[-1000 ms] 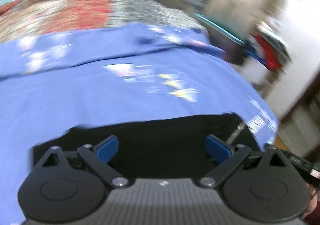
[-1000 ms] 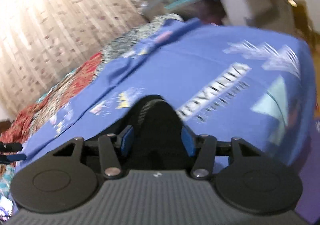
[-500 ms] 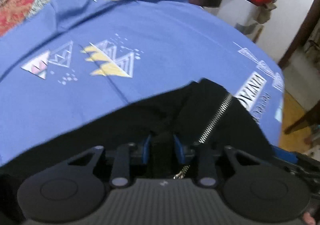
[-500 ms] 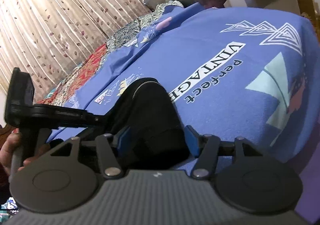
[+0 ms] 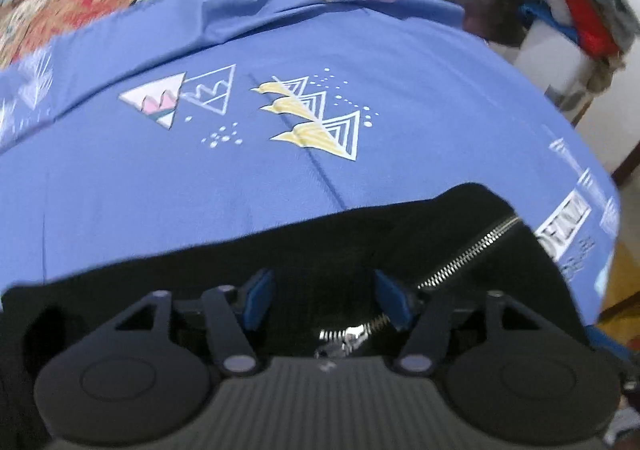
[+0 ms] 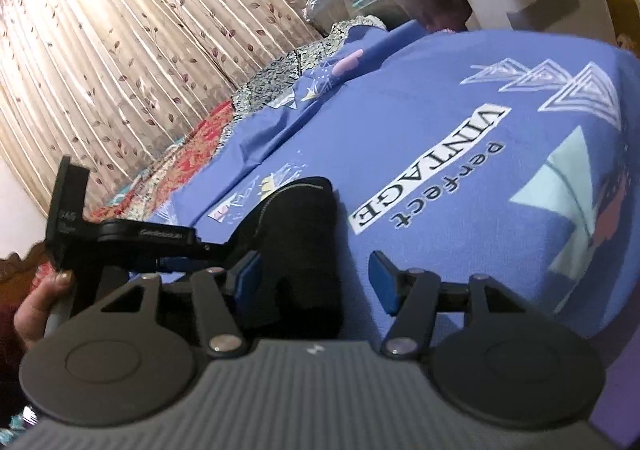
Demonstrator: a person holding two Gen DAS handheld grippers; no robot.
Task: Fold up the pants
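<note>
Black pants (image 5: 360, 242) with a silver zipper (image 5: 472, 250) lie on a blue printed bedsheet (image 5: 280, 169). My left gripper (image 5: 324, 298) is open, its blue pads apart just over the pants' near edge, holding nothing. In the right wrist view the pants (image 6: 296, 234) are a folded black bundle. My right gripper (image 6: 316, 282) is open, with its left pad by the bundle's side and its right pad over bare sheet (image 6: 460, 169). The left gripper's body (image 6: 120, 238) and the hand on it show at the left of that view.
The bed's right edge (image 5: 600, 250) drops to a wooden floor. A white box with piled clothes (image 5: 568, 21) stands beyond the bed. A red patterned cover (image 5: 80, 5) lies at the far end. Curtains (image 6: 140, 49) hang behind the bed.
Both grippers have opened and let go of the pants. The left one, shut on the fabric half a second ago, now has its pads wide apart.
</note>
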